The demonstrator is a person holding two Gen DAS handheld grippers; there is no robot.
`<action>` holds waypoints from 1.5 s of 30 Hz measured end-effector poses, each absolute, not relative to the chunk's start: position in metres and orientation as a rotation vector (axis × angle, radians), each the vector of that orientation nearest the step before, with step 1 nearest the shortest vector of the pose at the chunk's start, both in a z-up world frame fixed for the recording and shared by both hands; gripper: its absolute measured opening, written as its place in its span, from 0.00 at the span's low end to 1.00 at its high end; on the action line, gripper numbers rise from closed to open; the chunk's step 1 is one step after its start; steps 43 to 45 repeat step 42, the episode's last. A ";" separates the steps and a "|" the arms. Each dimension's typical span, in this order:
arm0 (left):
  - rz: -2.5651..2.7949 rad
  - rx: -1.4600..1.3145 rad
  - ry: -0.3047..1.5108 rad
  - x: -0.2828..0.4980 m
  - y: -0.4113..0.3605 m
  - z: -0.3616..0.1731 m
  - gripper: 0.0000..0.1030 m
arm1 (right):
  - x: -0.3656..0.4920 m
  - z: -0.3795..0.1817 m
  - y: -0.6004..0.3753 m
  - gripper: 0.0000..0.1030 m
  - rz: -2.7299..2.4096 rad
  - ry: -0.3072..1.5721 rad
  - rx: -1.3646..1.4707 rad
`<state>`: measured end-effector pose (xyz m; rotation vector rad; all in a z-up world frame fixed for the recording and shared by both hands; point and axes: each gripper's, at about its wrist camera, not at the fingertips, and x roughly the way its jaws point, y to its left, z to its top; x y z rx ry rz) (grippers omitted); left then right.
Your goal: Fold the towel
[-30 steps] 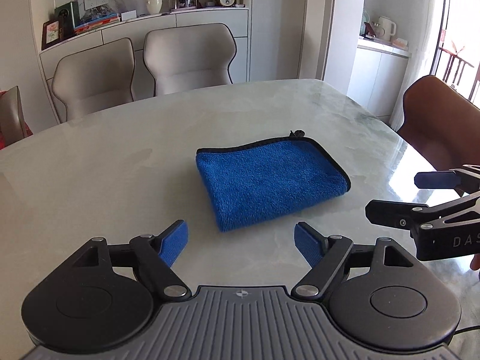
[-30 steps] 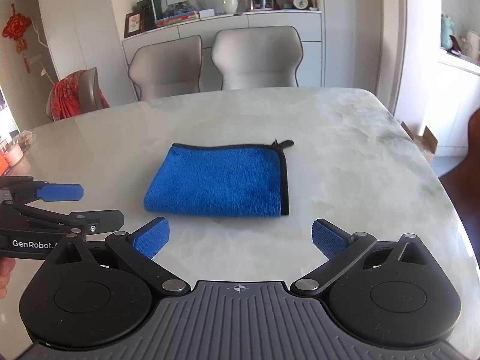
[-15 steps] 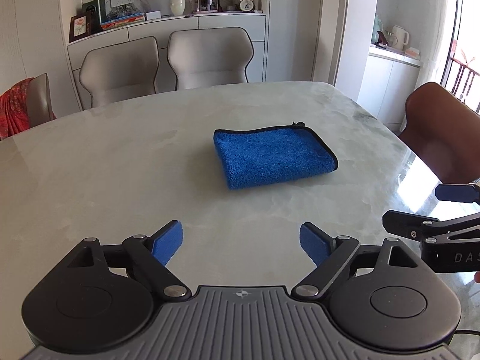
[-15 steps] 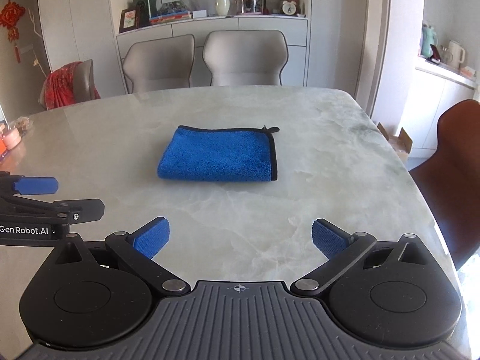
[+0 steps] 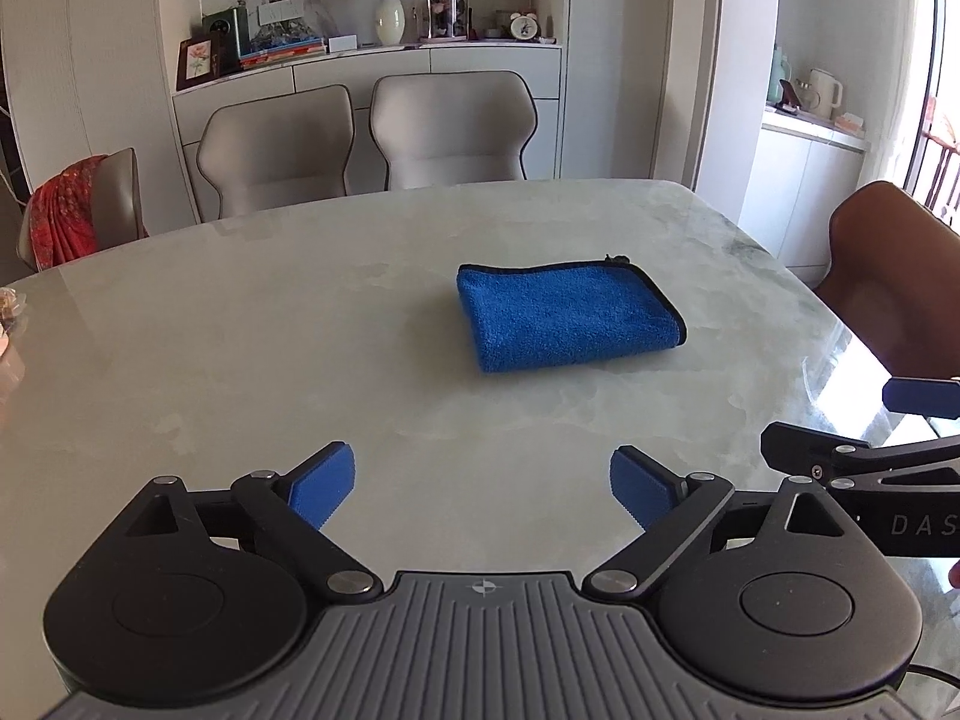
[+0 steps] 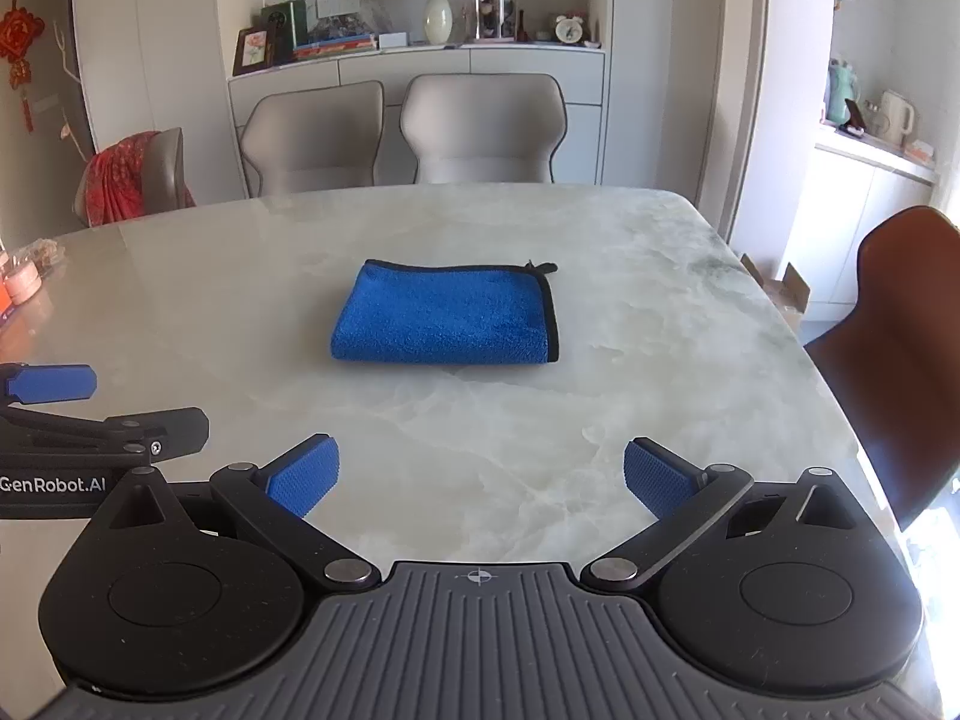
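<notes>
A blue towel [image 5: 567, 315] is seen lying flat on the marble worktop [image 5: 240, 348], already doubled into a compact rectangle, with its black-bound edges along the far side and the right end and rounded folds along the near side and the left end. Its long axis is set roughly left to right across the worktop. Both tools are held low over the near edge, well apart from the cloth and touching nothing. The left tool [image 5: 480, 483] is spread wide with nothing between its blue pads, and the towel is found ahead of it and somewhat to the right. The right tool [image 6: 480, 477] is likewise spread wide and empty, and from it the towel is found almost straight ahead, a little to the left. The right tool is therefore judged slightly better lined up with the cloth, above all with the bound right end, while the folded left end falls to the left tool. The task is judged largely done; should a further fold be wanted, one short end would probably be carried across to the other.
</notes>
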<state>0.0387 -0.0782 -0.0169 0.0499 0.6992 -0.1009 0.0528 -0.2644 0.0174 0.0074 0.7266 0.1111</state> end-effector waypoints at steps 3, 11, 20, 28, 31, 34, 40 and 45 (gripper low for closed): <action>-0.102 0.048 0.693 0.039 -0.078 -0.016 0.92 | 0.053 0.018 -0.265 0.99 0.104 0.725 0.011; -0.112 0.039 0.702 0.040 -0.078 -0.017 0.92 | 0.052 0.016 -0.268 0.99 0.072 0.737 0.012; -0.112 0.031 0.727 0.042 -0.078 -0.019 0.92 | 0.053 0.015 -0.267 1.00 0.055 0.750 0.000; -0.107 0.034 0.734 0.044 -0.079 -0.021 0.92 | 0.056 0.014 -0.269 0.99 0.035 0.761 -0.003; -0.107 0.032 0.737 0.043 -0.079 -0.023 0.92 | 0.057 0.014 -0.269 0.99 0.032 0.763 -0.008; -0.103 0.028 0.739 0.043 -0.078 -0.023 0.93 | 0.057 0.014 -0.269 0.99 0.032 0.766 -0.009; -0.109 0.021 0.722 0.041 -0.077 -0.023 0.93 | 0.057 0.013 -0.269 0.99 0.033 0.769 -0.012; -0.102 0.025 0.721 0.041 -0.077 -0.023 0.93 | 0.057 0.013 -0.269 0.99 0.033 0.769 -0.012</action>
